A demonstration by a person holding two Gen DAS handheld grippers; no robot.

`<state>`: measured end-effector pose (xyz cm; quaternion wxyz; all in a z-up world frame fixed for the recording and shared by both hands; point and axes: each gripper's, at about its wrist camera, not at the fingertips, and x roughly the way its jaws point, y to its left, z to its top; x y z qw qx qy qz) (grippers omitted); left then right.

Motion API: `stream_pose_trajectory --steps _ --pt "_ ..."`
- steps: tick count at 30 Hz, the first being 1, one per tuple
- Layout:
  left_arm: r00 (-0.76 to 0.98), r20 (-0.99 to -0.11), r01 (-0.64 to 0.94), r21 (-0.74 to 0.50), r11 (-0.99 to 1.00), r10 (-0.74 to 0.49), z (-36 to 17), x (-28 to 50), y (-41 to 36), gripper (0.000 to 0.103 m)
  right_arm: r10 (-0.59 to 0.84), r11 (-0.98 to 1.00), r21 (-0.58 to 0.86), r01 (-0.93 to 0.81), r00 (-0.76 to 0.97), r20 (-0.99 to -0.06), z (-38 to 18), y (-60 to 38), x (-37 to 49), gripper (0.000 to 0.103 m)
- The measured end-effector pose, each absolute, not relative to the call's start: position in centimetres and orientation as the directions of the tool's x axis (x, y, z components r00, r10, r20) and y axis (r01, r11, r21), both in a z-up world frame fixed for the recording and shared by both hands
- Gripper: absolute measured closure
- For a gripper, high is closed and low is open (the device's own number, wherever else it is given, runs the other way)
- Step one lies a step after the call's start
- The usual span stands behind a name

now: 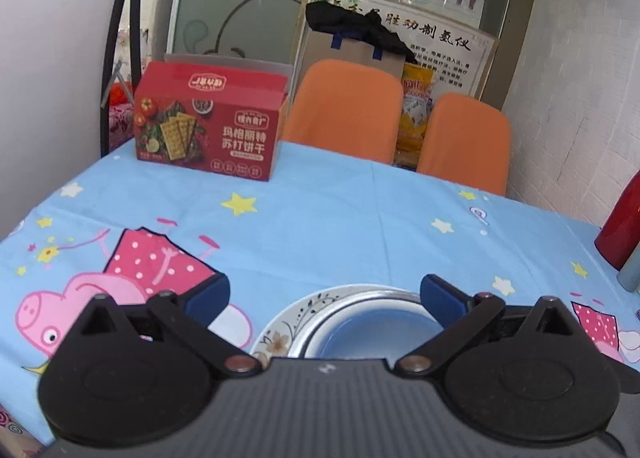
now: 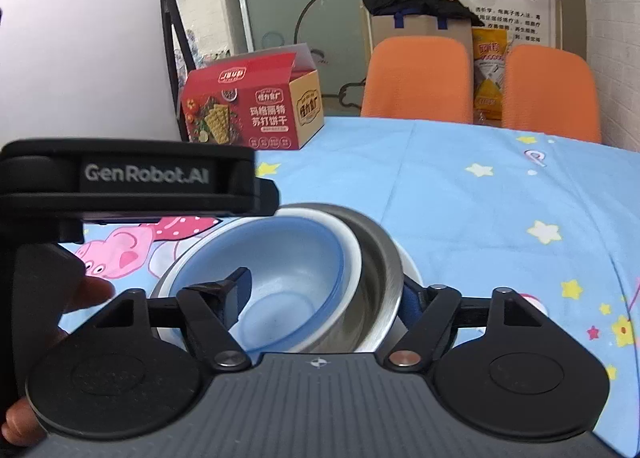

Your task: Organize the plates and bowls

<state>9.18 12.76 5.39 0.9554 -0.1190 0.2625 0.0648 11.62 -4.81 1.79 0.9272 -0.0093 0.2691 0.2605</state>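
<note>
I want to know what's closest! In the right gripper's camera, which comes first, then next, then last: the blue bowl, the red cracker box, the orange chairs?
1. Blue bowl, right at the right gripper, nested in the steel bowl.
2. Red cracker box, far left on the table.
3. Orange chairs, behind the table.

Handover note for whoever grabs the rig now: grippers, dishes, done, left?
Left gripper: open, empty, hovering above the stack.
Right gripper: open; one finger inside the blue bowl, one outside the steel bowl, gripping nothing.
Dishes: blue bowl nested off-centre in steel bowl, on the floral plate.
Done: stack built, both released.
Left: maybe centre the blue bowl; no other dishes in view.
</note>
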Motion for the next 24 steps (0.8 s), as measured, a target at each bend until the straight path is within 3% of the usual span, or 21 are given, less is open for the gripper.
stream_pose_trajectory --steps 8,17,24 --pt "0.861 -0.501 -0.202 -0.187 0.961 0.083 6.1 6.9 12.7 0.003 0.445 0.89 0.124 -0.438 0.781 -0.437 3.1 -7.3 10.6 0.0" --pt "0.855 -0.513 -0.187 -0.169 0.968 0.075 5.2 3.9 10.5 0.003 0.34 0.94 0.138 -0.311 0.831 -0.44 2.6 -11.6 8.5 0.0" --pt "0.879 -0.47 -0.128 -0.082 0.988 0.075 4.9 0.1 6.1 0.002 0.293 0.956 0.151 -0.251 0.842 -0.453 2.3 -13.7 5.5 0.0"
